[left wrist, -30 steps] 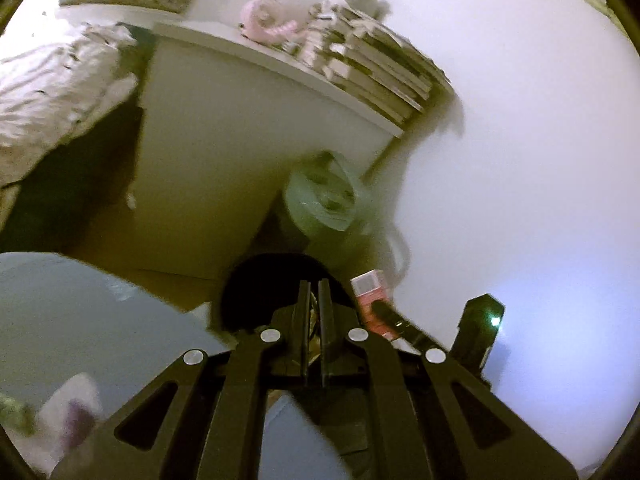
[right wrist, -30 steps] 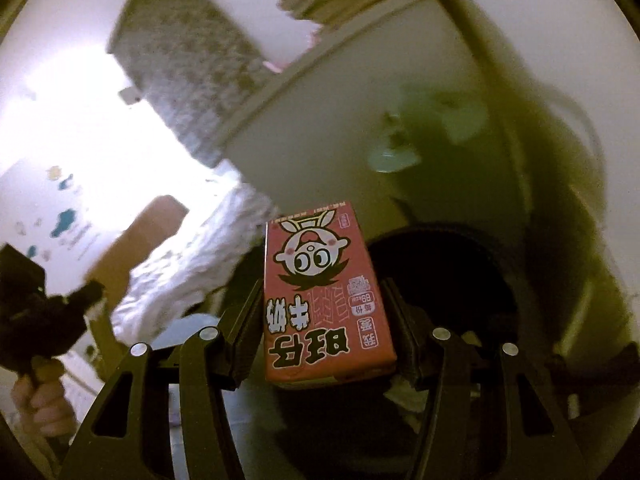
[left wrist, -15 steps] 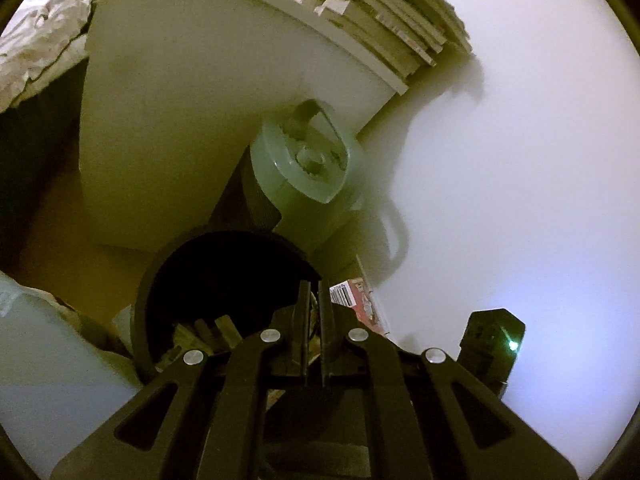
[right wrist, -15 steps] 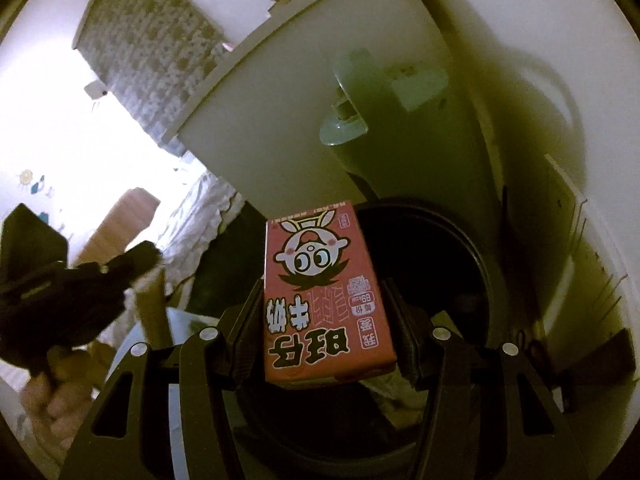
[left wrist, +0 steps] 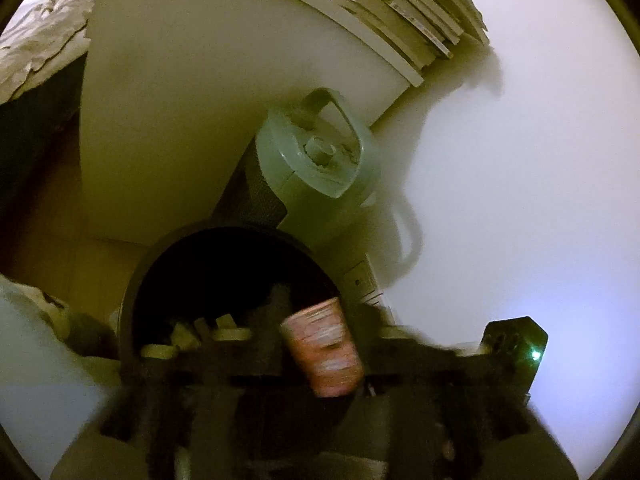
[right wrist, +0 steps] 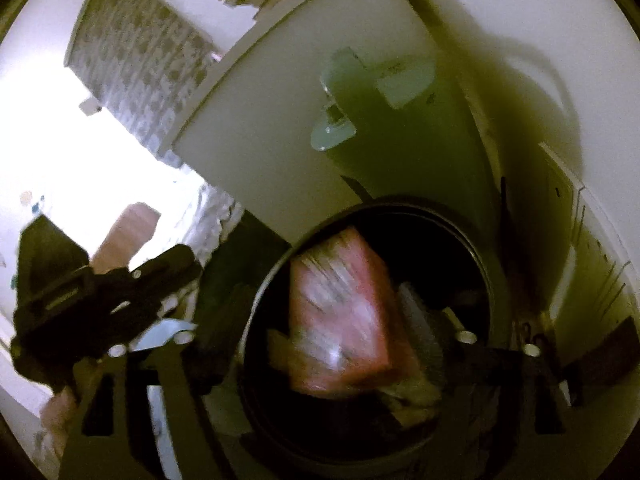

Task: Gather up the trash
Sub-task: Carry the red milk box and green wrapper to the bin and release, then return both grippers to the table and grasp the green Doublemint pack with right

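Red drink carton (right wrist: pixel 340 312), motion-blurred, inside the mouth of the dark round bin (right wrist: pixel 486 280), touching neither finger. Right gripper (right wrist: pixel 324 344): jaws spread wide, 1 finger on each side of the bin opening. Left gripper (left wrist: pixel 316 404): heavily blurred, jaw state cannot be told. Pale green appliance (left wrist: pixel 320 160) stands just behind the bin

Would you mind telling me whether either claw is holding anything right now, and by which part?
Nothing appears held. The right claw stands open, and the red drink carton, blurred, sits apart from its fingers over the black trash bin. The left claw is too blurred to judge.
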